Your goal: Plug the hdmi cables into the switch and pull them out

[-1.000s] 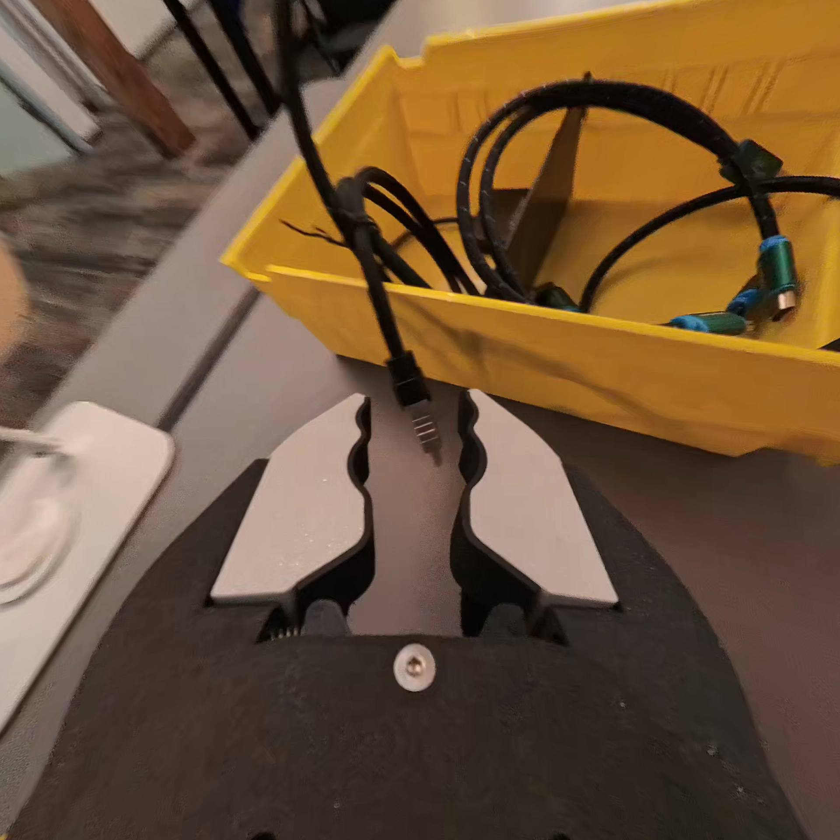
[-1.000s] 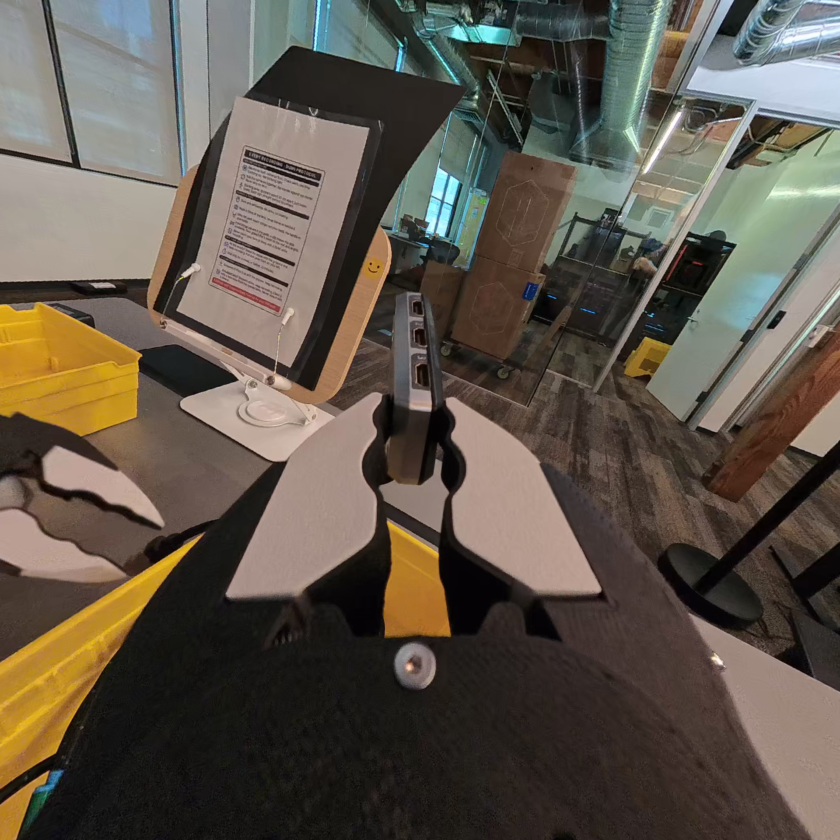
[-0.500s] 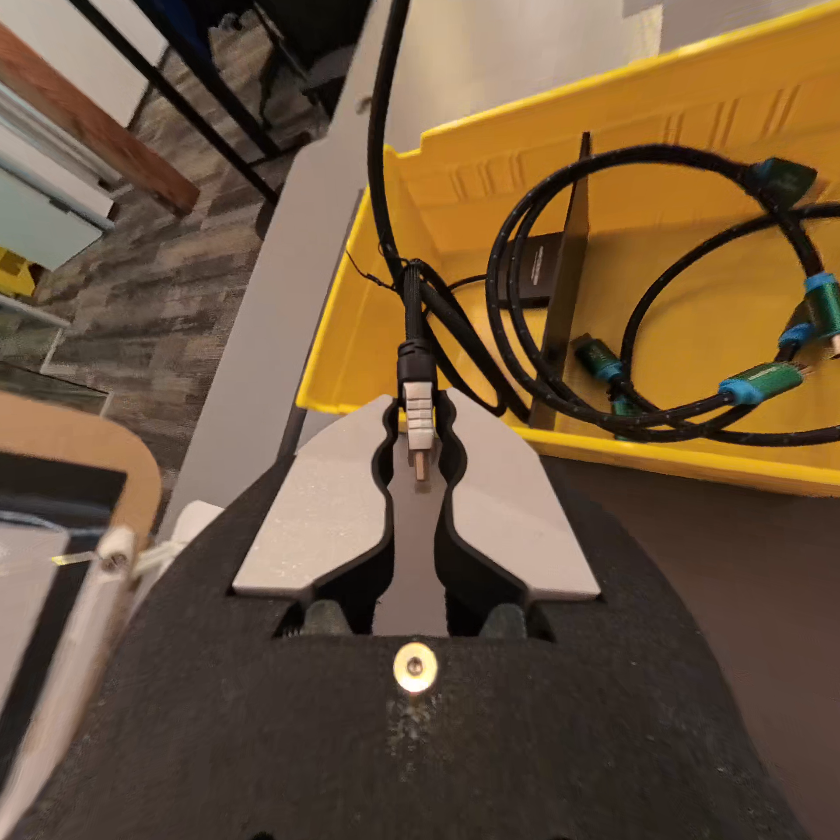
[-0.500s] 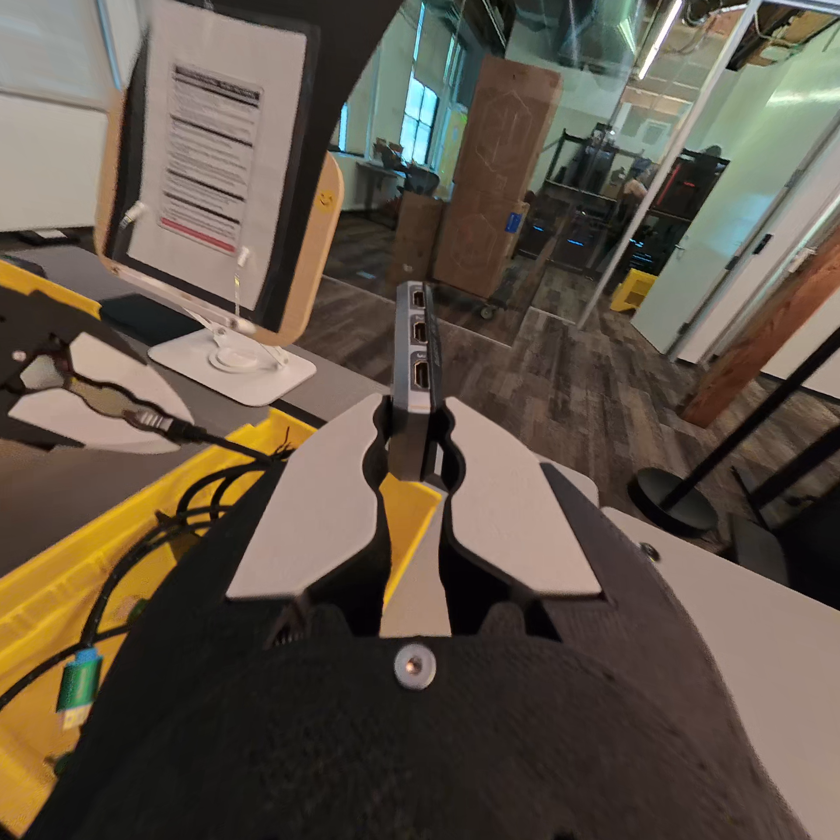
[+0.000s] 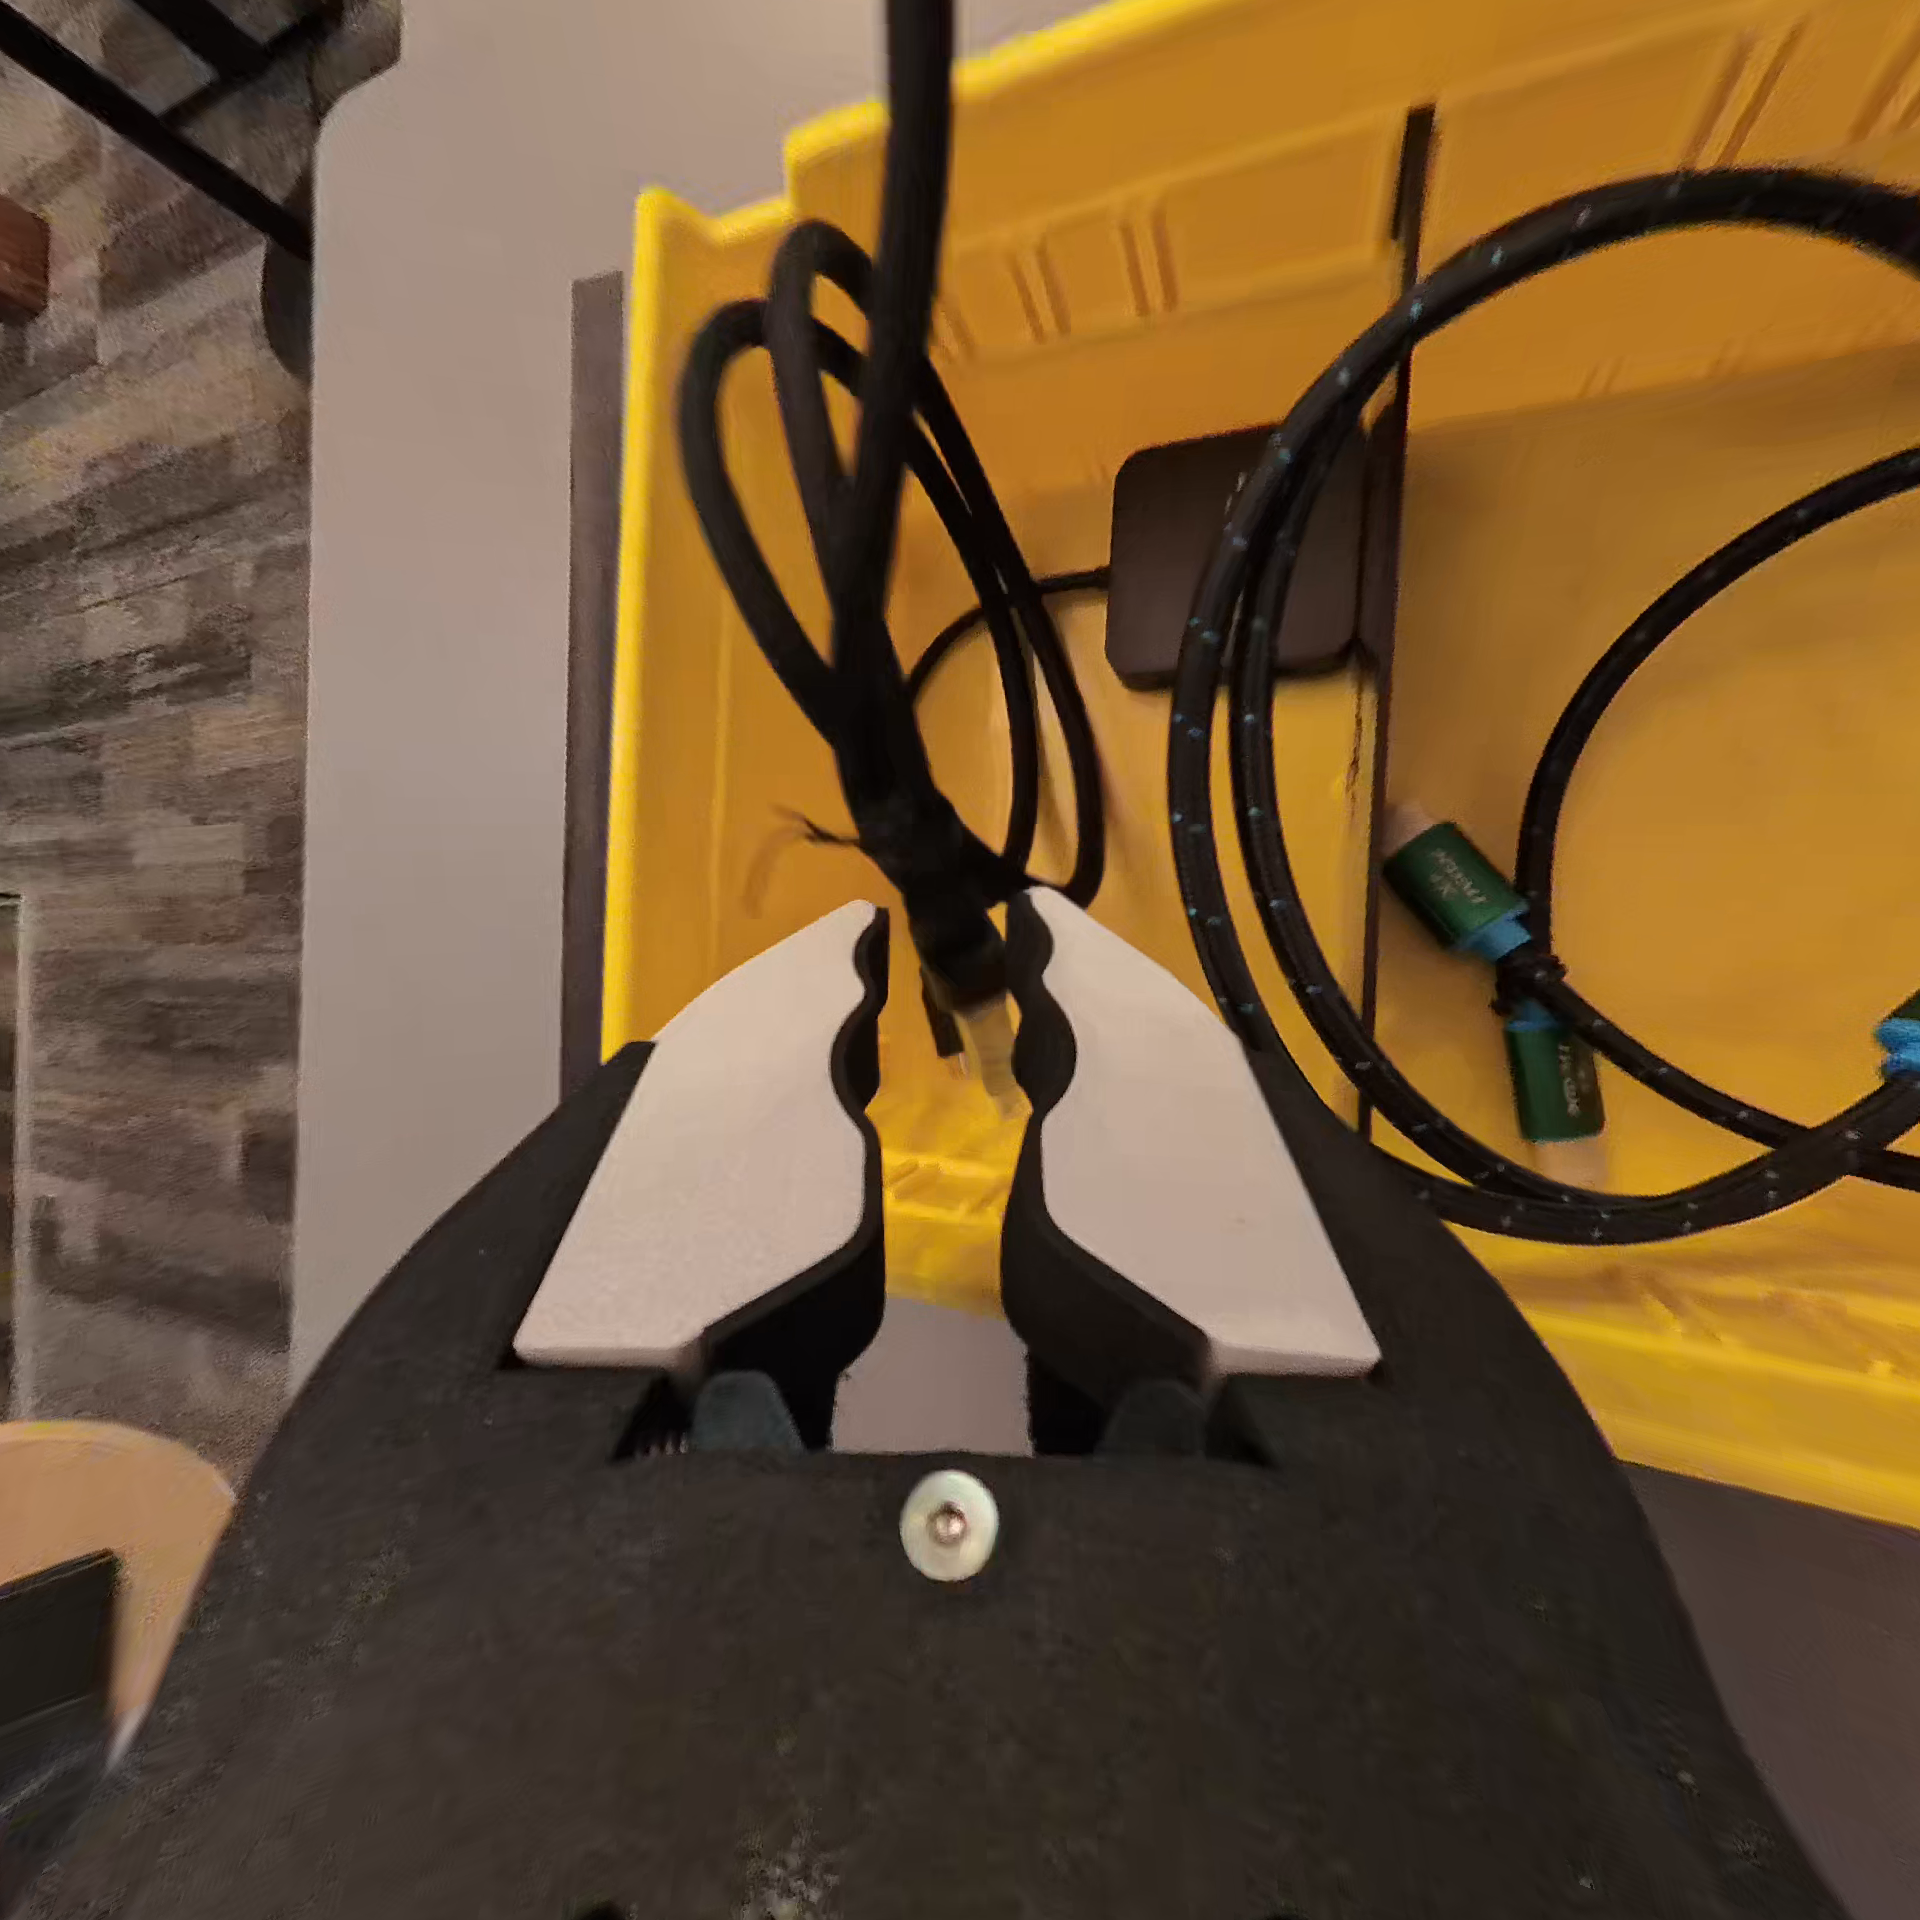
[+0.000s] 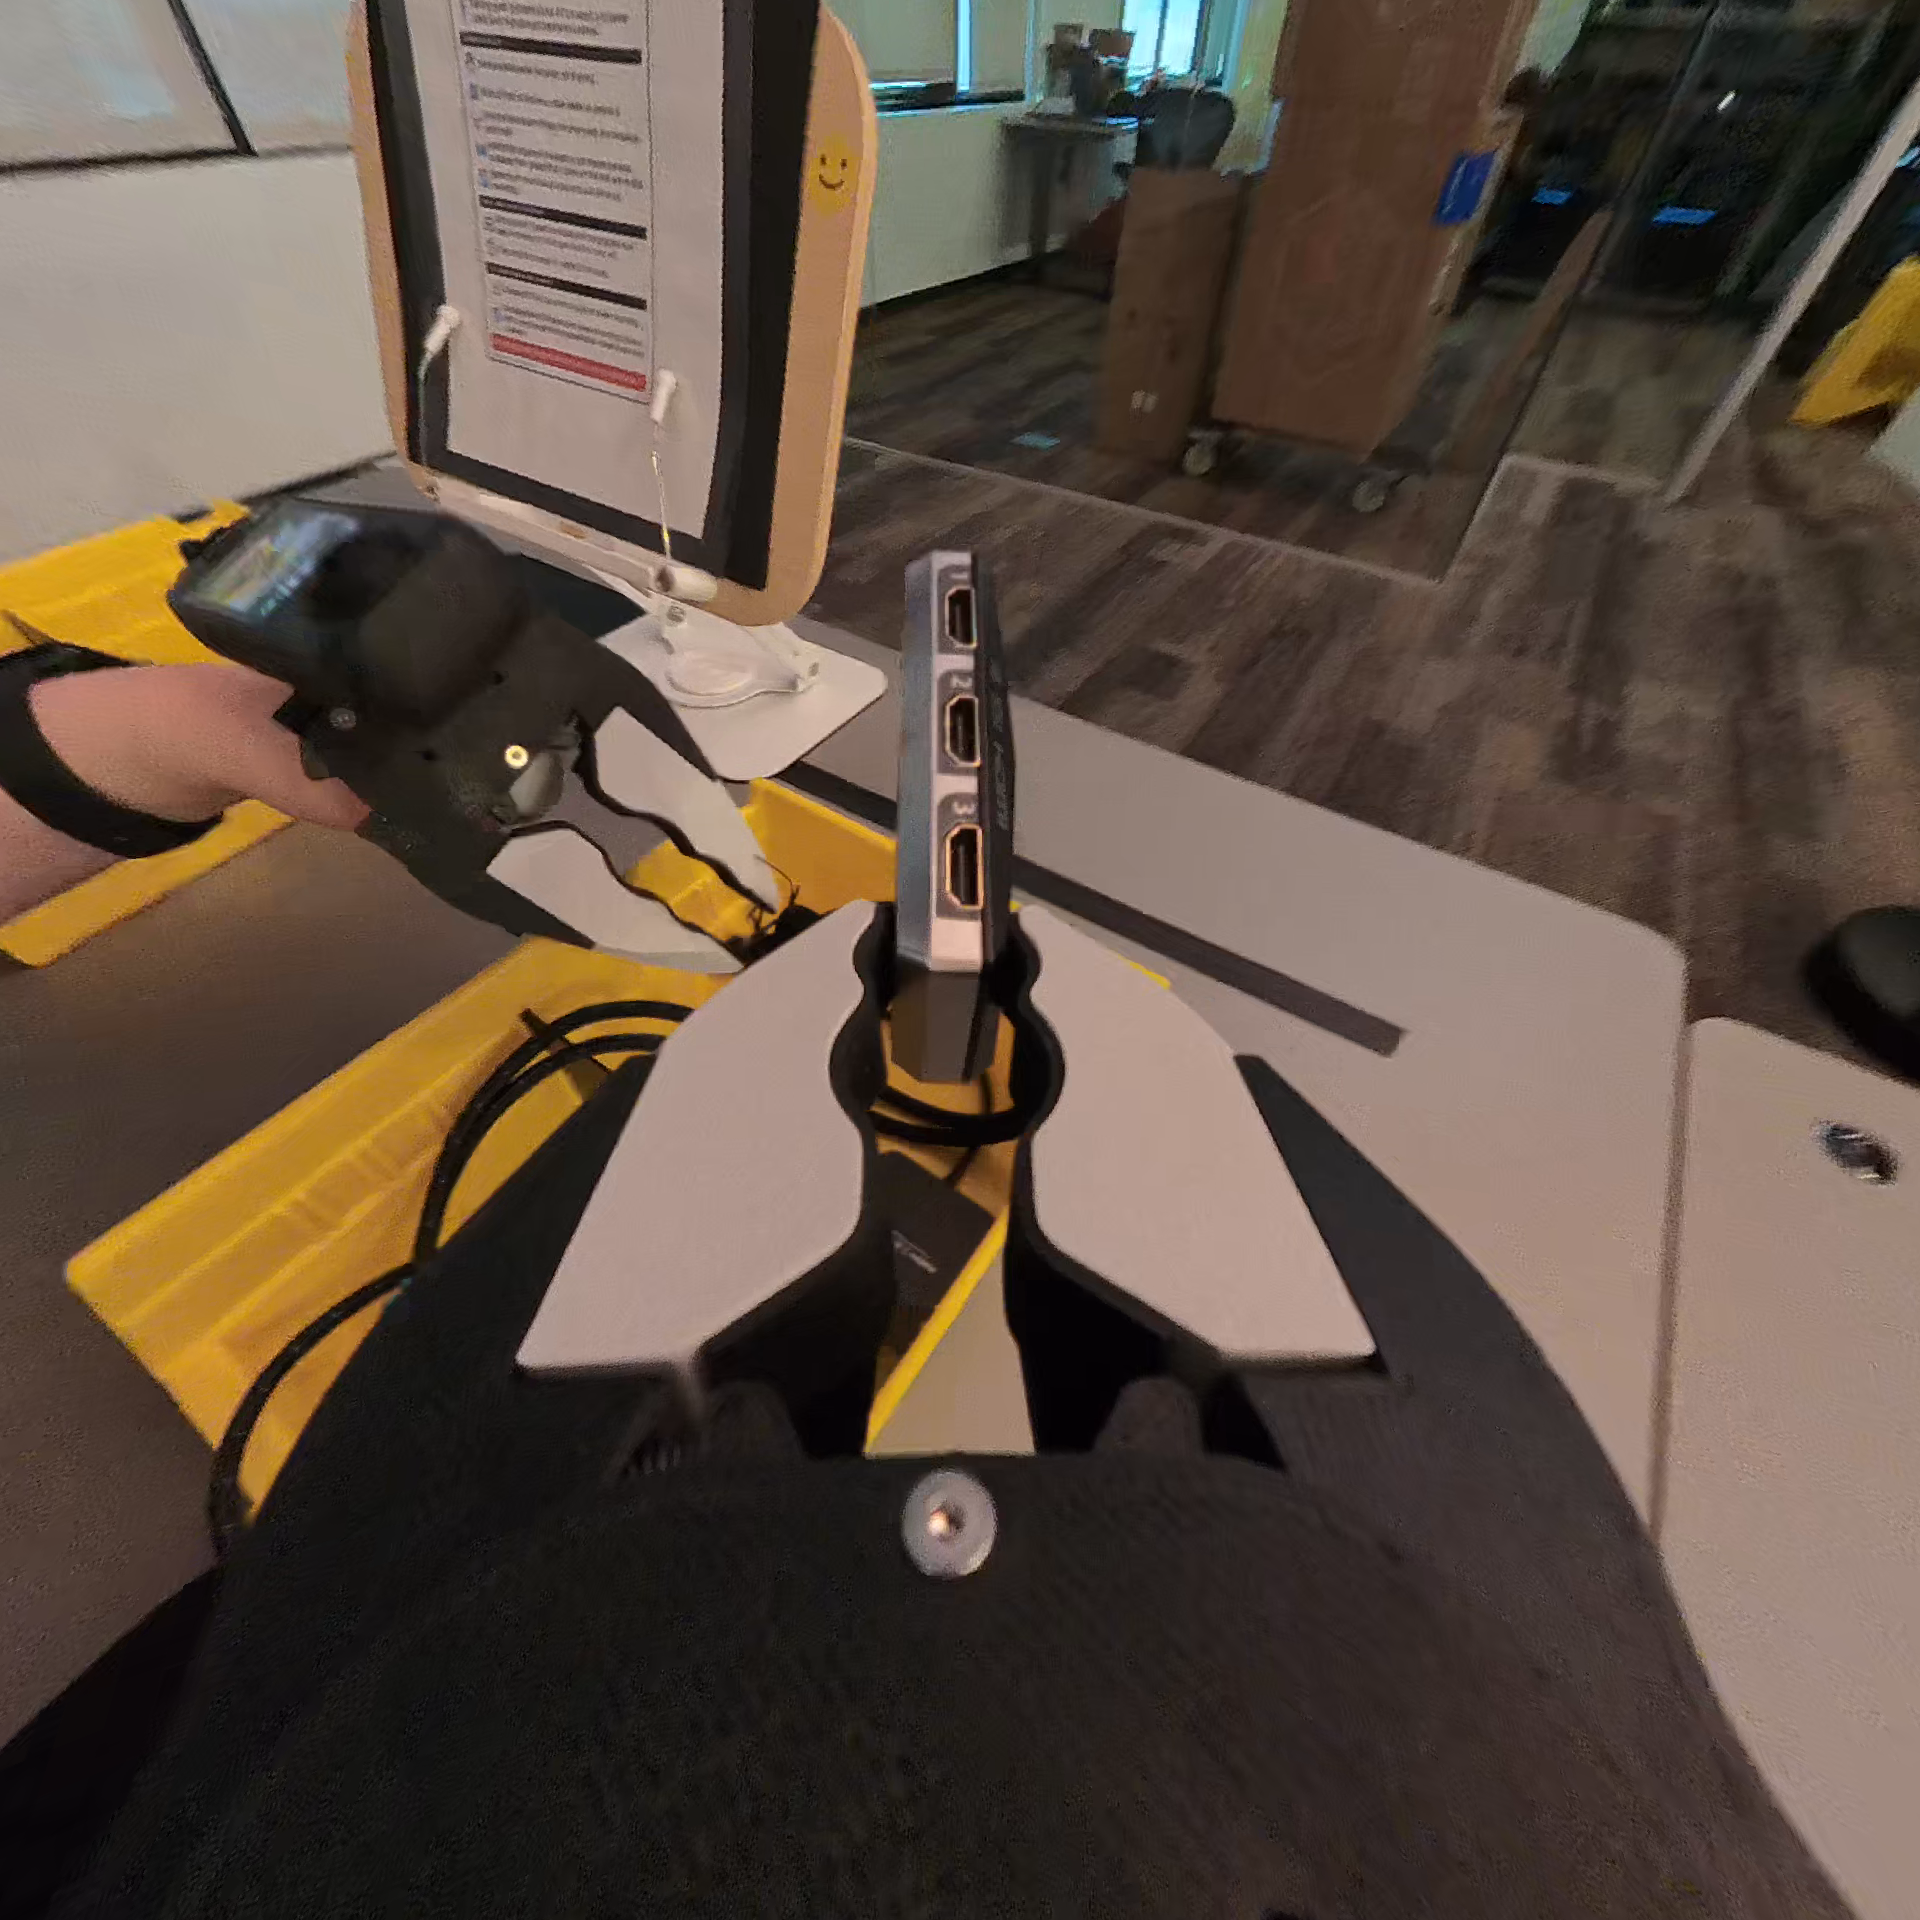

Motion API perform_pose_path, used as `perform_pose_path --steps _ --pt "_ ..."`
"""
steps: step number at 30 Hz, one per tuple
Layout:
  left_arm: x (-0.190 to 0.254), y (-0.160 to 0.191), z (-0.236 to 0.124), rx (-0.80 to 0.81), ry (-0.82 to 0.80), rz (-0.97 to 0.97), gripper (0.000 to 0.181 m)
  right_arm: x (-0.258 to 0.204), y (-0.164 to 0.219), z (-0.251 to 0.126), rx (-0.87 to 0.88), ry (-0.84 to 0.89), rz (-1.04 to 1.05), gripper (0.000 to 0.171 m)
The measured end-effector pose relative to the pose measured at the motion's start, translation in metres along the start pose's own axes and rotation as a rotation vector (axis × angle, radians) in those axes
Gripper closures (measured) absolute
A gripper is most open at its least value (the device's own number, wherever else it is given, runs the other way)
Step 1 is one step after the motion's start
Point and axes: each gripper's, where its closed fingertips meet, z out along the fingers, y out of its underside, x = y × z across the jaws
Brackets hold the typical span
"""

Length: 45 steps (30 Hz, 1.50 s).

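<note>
My right gripper is shut on the lower end of a grey HDMI switch, held upright with three empty ports facing me. My left gripper is shut on the plug of a black cable that is tied in a bundle and runs up out of the view. It hangs over the left compartment of a yellow bin. In the right wrist view the left gripper is just left of the switch, over the bin. Braided cables with green plugs lie in the bin's right compartment.
A black divider splits the bin, and a small black box lies against it. A document stand on a white base is behind the bin. A hand holds the left gripper. A second yellow bin is at the far left. My right fingertips sit around 20 cm from my left ones.
My left gripper closed on the black plug, then swung from the table in front of the bin to above it. My right gripper tilted down toward the bin, still holding the switch.
</note>
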Motion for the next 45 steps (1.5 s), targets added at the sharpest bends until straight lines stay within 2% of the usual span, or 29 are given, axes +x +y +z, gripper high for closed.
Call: perform_pose_path --steps 1,4,8,10,14,17,18,20,22,27,29,31,33,35,36,38,42,44,45 --pt "-0.002 -0.004 -0.003 0.058 0.006 -0.026 0.159 0.002 0.004 0.005 -0.002 -0.021 0.05 0.151" --pt "-0.002 -0.011 -0.015 0.196 0.045 -0.072 0.156 0.002 0.026 0.021 -0.062 -0.12 0.191 0.151" --pt "-0.014 -0.018 -0.026 0.261 -0.008 -0.078 0.15 -0.004 0.051 0.038 -0.153 -0.209 0.294 0.152" --pt "-0.017 -0.03 -0.028 0.29 -0.025 -0.084 0.141 -0.006 0.065 0.045 -0.221 -0.22 0.313 0.151" --pt "-0.021 -0.05 -0.016 0.258 -0.087 -0.021 0.135 -0.016 0.08 0.056 -0.308 -0.255 0.267 0.151" --pt "-0.015 -0.055 0.003 0.182 -0.115 0.079 0.138 -0.022 0.091 0.061 -0.385 -0.255 0.233 0.15" --pt "-0.015 -0.05 0.011 0.13 -0.138 0.111 0.143 -0.023 0.098 0.062 -0.424 -0.252 0.22 0.15" --pt "-0.015 -0.038 0.025 0.041 -0.168 0.175 0.168 -0.016 0.111 0.063 -0.494 -0.198 0.161 0.145" --pt "-0.012 -0.033 0.033 0.02 -0.169 0.207 0.17 -0.007 0.115 0.059 -0.523 -0.146 0.118 0.141" --pt "-0.011 -0.018 0.034 -0.114 -0.156 0.196 0.169 0.013 0.075 0.043 -0.336 -0.03 0.114 0.143" --pt "-0.014 -0.01 0.032 -0.181 -0.167 0.2 0.163 0.02 0.055 0.036 -0.241 0.021 0.126 0.145" --pt "-0.018 -0.006 0.026 -0.224 -0.195 0.2 0.152 0.024 0.05 0.03 -0.227 0.055 0.136 0.145" --pt "-0.018 -0.007 0.013 -0.195 -0.218 0.166 0.145 0.029 0.063 0.025 -0.319 0.111 0.11 0.144" --pt "-0.019 -0.01 -0.008 -0.114 -0.254 0.097 0.142 0.033 0.082 0.02 -0.449 0.164 0.082 0.133" --pt "-0.017 -0.008 -0.022 -0.076 -0.267 0.05 0.138 0.027 0.09 0.019 -0.497 0.145 0.095 0.127" --pt "-0.009 0.004 -0.056 -0.011 -0.273 -0.046 0.124 0.011 0.104 0.015 -0.606 0.086 0.145 0.126" --pt "-0.004 0.046 -0.144 0.101 -0.378 -0.156 0.129 -0.001 0.126 0.0 -0.811 0.12 0.151 0.127" --pt "-0.013 0.079 -0.193 0.069 -0.493 -0.195 0.126 -0.01 0.134 -0.006 -0.877 0.118 0.179 0.128" --pt "-0.02 0.099 -0.22 0.034 -0.571 -0.215 0.119 -0.013 0.138 -0.009 -0.914 0.123 0.197 0.129"
